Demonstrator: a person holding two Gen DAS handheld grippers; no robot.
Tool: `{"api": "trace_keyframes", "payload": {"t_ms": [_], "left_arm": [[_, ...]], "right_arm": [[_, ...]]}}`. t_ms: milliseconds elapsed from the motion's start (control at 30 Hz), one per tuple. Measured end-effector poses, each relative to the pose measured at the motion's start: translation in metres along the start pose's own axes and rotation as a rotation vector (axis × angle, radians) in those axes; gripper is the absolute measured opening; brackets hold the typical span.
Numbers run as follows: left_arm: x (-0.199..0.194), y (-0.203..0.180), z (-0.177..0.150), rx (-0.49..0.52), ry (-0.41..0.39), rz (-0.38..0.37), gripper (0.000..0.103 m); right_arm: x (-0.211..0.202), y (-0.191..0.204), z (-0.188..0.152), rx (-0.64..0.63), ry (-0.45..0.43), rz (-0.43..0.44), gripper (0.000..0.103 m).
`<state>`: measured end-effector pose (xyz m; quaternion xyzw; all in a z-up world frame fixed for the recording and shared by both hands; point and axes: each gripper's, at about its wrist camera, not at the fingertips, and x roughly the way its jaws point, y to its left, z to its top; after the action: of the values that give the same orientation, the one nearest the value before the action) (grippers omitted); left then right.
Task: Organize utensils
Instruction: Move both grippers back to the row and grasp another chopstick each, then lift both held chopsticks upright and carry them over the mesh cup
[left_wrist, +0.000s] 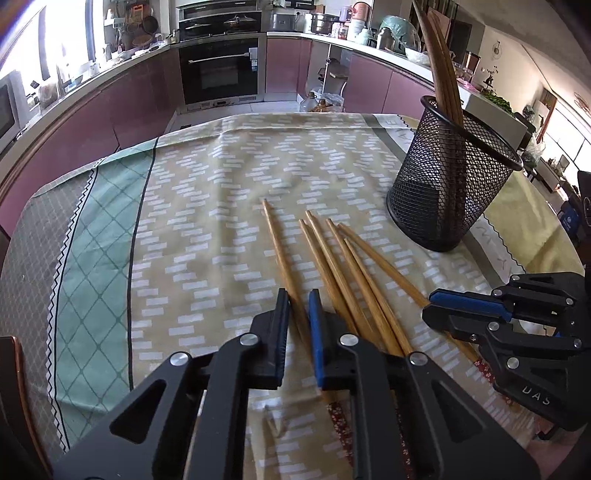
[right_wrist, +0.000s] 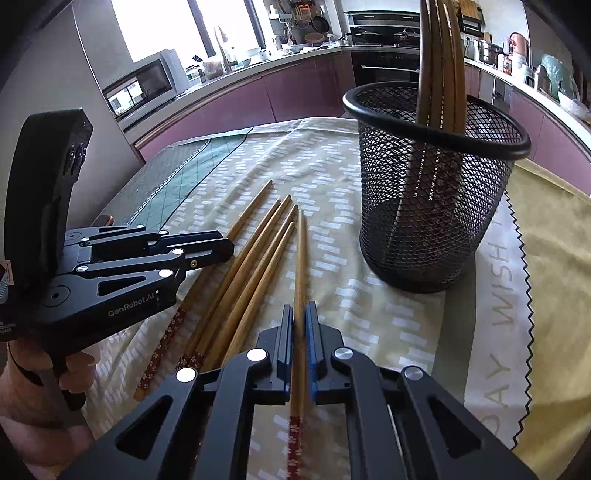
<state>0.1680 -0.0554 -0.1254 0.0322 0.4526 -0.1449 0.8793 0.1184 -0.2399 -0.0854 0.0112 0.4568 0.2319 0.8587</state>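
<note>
Mauve kitchen cabinets (left_wrist: 140, 92) curve round a built-in oven (left_wrist: 219, 74) beneath a bright window (right_wrist: 155, 22)

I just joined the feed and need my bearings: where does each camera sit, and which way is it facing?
Left wrist view: on the left gripper, angled down across the tablecloth toward the kitchen; its shut fingers pinch the leftmost chopstick; the right gripper enters at right.
Right wrist view: on the right gripper, angled down, shut on the rightmost chopstick; the left gripper and a hand show at left.
Shared: loose chopsticks, mesh cup, both grippers.
</note>
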Motion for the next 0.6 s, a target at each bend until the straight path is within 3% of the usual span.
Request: {"api": "trace_keyframes", "payload": {"t_ms": [300, 600], "left_arm": [[-0.015, 0.005, -0.007, -0.039, -0.012, -0.039, 0.008], [-0.059, 0.003, -0.004, -0.023, -0.085, -0.108, 0.008]], "right_arm": [[-0.015, -0.003, -0.003, 0.007, -0.025, 0.039, 0.006], [-0.047, -0.004, -0.001, 0.010, -0.100, 0.109, 0.006]]}}
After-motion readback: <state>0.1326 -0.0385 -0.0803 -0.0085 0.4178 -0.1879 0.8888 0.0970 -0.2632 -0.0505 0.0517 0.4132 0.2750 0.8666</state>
